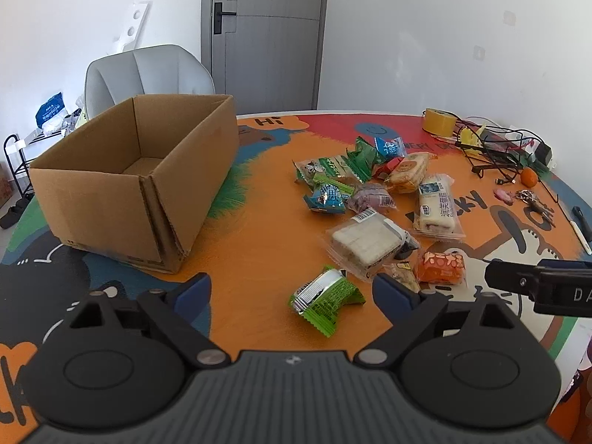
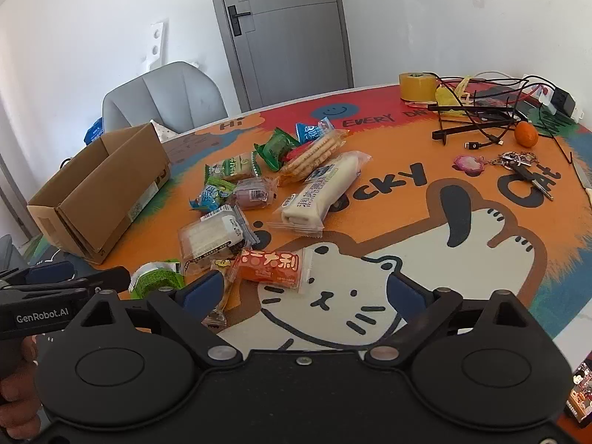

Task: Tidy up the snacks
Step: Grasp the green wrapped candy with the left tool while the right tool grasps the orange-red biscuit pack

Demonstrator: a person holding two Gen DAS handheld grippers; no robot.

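An open, empty cardboard box (image 1: 122, 181) stands on the left of the round table; it also shows in the right wrist view (image 2: 100, 188). Several wrapped snacks lie in a loose pile right of it: a green packet (image 1: 325, 296) nearest, a clear pack of white cake (image 1: 364, 240), an orange packet (image 1: 442, 266) (image 2: 272, 268), a long white roll (image 1: 436, 203) (image 2: 320, 192). My left gripper (image 1: 290, 290) is open and empty, the green packet between its fingers' line. My right gripper (image 2: 307, 290) is open and empty, just before the orange packet.
At the table's far right lie a yellow tape roll (image 2: 418, 85), tangled black cables (image 2: 477, 111), a small orange (image 2: 526, 134), keys (image 2: 518, 162) and a pink charm (image 2: 470, 164). A grey chair (image 1: 148, 74) stands behind the box. A grey door (image 1: 266, 33) is at the back.
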